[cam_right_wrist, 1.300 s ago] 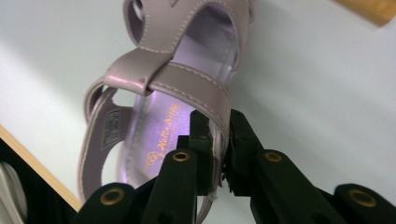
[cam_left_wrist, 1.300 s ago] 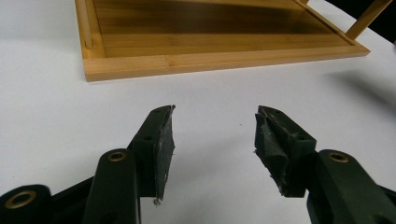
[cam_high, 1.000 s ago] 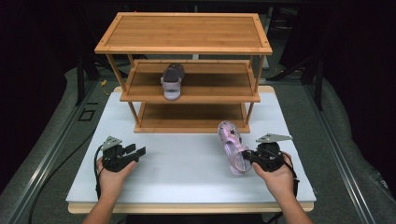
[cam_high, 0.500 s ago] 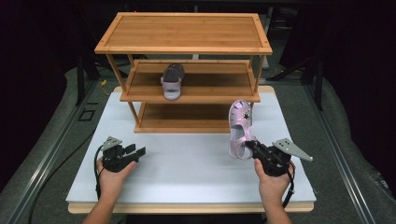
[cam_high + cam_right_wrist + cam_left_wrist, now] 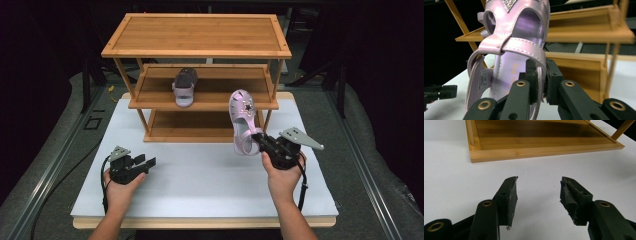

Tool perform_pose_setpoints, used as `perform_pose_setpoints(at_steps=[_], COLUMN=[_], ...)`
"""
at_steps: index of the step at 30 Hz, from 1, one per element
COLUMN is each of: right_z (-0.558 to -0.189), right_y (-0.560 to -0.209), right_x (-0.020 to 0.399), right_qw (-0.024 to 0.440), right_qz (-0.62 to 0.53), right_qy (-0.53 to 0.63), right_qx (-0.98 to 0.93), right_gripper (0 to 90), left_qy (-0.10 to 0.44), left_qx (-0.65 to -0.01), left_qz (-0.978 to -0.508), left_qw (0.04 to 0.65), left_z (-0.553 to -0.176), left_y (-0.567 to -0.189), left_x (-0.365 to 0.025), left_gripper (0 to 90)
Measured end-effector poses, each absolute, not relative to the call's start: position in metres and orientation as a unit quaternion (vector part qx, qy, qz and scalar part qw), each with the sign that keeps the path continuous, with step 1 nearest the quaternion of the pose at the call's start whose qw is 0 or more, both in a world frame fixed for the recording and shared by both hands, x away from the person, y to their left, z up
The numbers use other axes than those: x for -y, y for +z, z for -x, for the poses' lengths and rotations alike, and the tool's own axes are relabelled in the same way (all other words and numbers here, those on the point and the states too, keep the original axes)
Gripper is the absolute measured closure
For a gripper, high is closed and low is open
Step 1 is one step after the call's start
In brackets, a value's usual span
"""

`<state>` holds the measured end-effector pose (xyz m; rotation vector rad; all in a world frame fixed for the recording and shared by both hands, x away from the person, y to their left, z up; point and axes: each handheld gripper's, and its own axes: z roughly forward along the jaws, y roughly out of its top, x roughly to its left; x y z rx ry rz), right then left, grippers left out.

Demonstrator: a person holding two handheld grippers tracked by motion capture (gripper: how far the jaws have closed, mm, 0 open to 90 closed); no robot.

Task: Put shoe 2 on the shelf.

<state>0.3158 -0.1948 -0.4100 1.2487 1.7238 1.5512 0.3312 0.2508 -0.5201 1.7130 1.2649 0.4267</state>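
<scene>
White worktop (image 5: pixel 200 180), wooden rack (image 5: pixel 200 55) | right hand-held gripper (image 5: pixel 260 142) clamps pink sandal (image 5: pixel 243 120) at heel | left hand-held gripper (image 5: pixel 145 162) wide, empty | advise: level sole, clear shelf edge.

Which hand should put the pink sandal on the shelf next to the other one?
Right, probably. The right gripper is already shut on the pink sandal, lifted near the middle shelf beside the other sandal. The left gripper is open, low over the table.
</scene>
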Motion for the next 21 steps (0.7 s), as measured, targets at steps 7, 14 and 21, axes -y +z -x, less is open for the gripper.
perform_pose_setpoints(at_steps=[7, 14, 21], right_z=[-0.350, -0.385, -0.416], right_y=[-0.391, -0.373, -0.357], right_x=[0.165, 0.142, 0.126], right_qw=[0.244, 0.240, 0.253], right_qz=[-0.452, -0.464, -0.482], right_qy=[0.544, 0.520, 0.503], right_qx=[-0.663, -0.676, -0.671], right_gripper=[83.1, 83.1, 83.2], left_qy=[0.172, 0.172, 0.171], left_qx=[-0.516, -0.516, -0.516], left_qz=[-0.697, -0.696, -0.696], left_qw=[0.467, 0.469, 0.470], left_z=[-0.332, -0.333, -0.334], left_y=[-0.520, -0.520, -0.520], left_x=[-0.252, -0.254, -0.255], left_gripper=[47.2, 47.2, 47.3])
